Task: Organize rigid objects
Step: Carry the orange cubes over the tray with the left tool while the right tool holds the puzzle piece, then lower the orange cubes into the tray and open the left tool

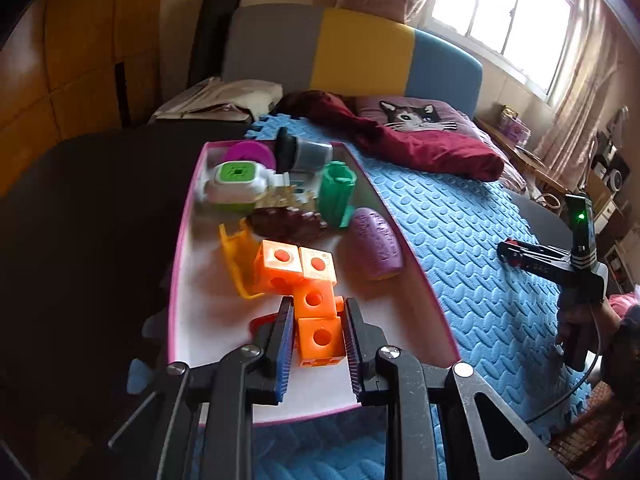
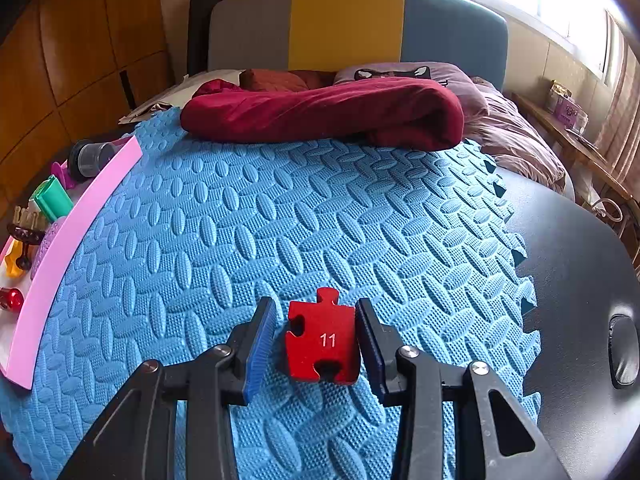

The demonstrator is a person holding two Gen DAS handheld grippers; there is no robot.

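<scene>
Blue foam mat (image 2: 320, 216) covers the bed surface, interlocking edge exposed on its right side. Maroon blanket (image 2: 328, 114) lies bunched across the far end of the mat. Cat-print pillow (image 1: 416, 116) sits behind the blanket. Headboard (image 2: 352, 24) beyond the pillow, panelled grey, yellow and blue. Bright window (image 1: 508, 12) right of the headboard. Wooden wall panels (image 2: 80, 40) left of the headboard.
</scene>
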